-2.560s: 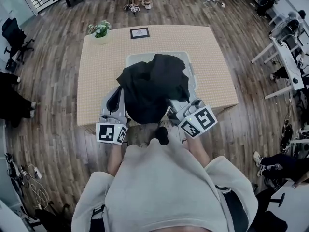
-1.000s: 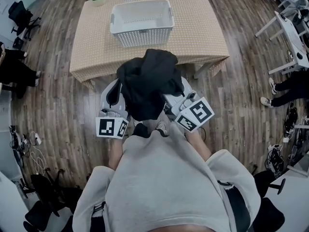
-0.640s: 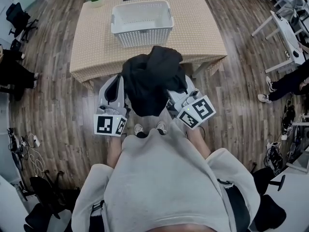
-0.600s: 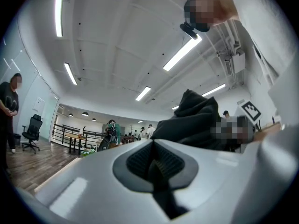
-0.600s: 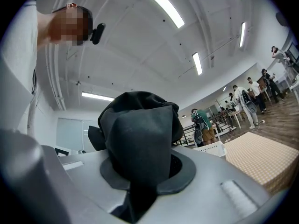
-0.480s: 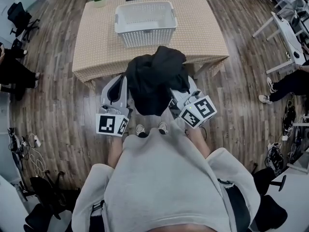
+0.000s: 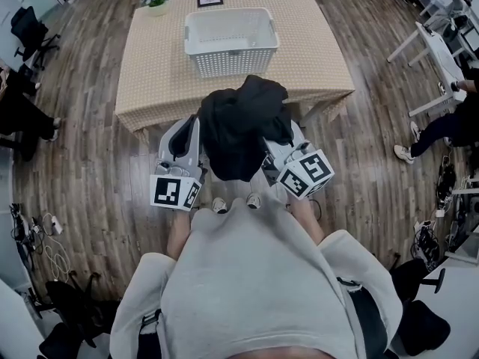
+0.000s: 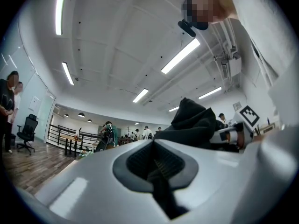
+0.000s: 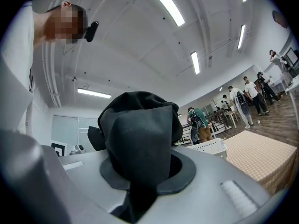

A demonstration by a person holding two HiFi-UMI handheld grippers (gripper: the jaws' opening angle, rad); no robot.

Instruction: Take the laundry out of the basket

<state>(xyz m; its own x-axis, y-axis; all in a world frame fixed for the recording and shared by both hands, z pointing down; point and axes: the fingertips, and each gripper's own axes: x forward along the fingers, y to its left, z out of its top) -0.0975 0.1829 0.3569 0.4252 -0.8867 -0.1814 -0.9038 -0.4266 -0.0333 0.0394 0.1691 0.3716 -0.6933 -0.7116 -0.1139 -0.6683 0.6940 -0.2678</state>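
Left tongs [image 8: 152,149] and right tongs [image 9: 140,185] clamp the black garment [image 7: 239,126], bunched peak upward, length hanging down.

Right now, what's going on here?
A person holds a black garment up in the air with two handheld grippers, on the near side of the table. The right gripper is clamped on a bunch of the cloth. The left gripper is shut too, apparently with a thin strip of it pinched. The white basket sits on the table and looks empty, so the laundry is out but not set down.
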